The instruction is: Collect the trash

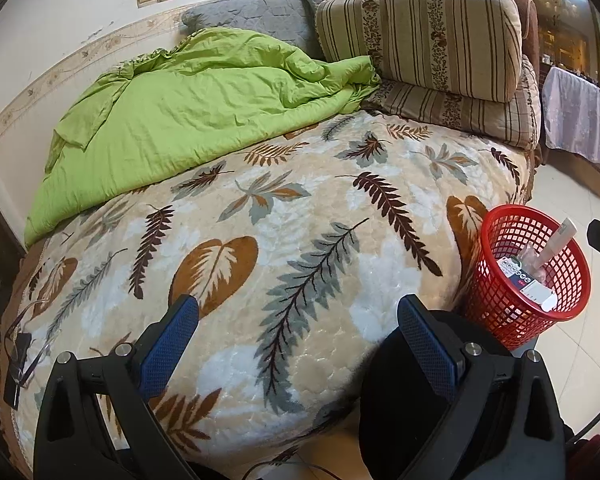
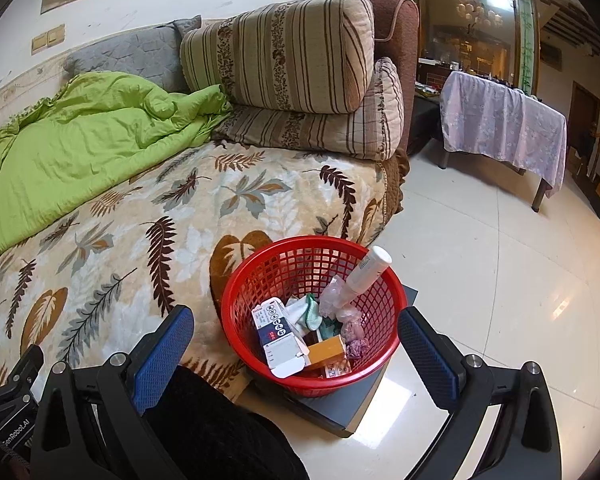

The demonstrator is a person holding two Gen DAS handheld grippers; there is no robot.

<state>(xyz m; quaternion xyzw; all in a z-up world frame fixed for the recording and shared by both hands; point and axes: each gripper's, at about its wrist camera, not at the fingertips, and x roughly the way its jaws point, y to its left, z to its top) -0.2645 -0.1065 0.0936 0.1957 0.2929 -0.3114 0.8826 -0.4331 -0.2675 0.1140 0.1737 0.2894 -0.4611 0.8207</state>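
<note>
Both grippers hang empty with jaws spread wide, over a bed and a red basket of trash.

Left wrist view: the left gripper [image 1: 298,316] hovers above the leaf-patterned blanket [image 1: 300,240]; a green quilt [image 1: 188,108] lies far left, striped cushions [image 1: 432,40] far right, and a dark cable [image 1: 18,352] shows only here, at the near left edge. The red basket [image 1: 496,312] stands at right beside the bed. Right wrist view: the right gripper [image 2: 296,328] sits just over the basket [image 2: 312,376], which rests on a dark flat stand [image 2: 364,396] on the floor, holding a white tube [image 2: 366,276], a printed carton [image 2: 278,340], an orange box [image 2: 328,350] and crumpled wrappers [image 2: 346,304]. A cloth-draped table [image 2: 504,120] stands far right.
</note>
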